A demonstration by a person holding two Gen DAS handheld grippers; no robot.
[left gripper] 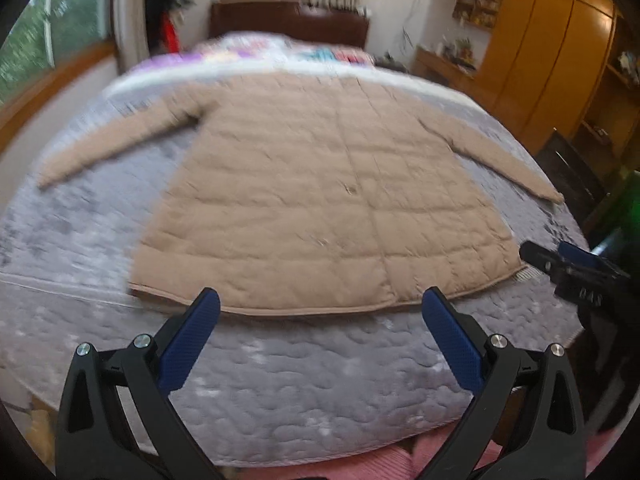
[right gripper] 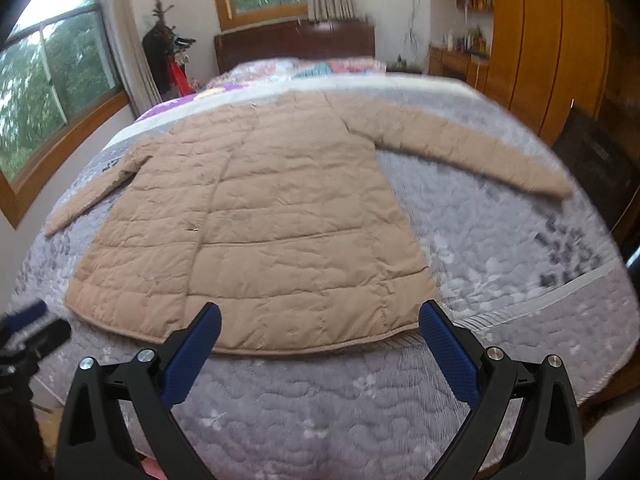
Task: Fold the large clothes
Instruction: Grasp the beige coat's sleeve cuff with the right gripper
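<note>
Beige quilted coat (left gripper: 320, 200) flat on grey bedspread (left gripper: 300, 380), both grippers hovering at foot of bed.

Coat face-up, both sleeves spread out to sides, hem twd cameras. L gripper (left gripper: 320, 320) fingers spread wide, holding nothing, tips just short of hem. R gripper (right gripper: 320, 324) same: fingers apart, empty, over hem edge near coat's corner. Wooden wardrobe (right gripper: 552, 40) at R.

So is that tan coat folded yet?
No, the coat lies spread flat on the bed, both sleeves stretched outward.

Bare quilt (left gripper: 304, 392) between jaws and coat (left gripper: 320, 184).
</note>
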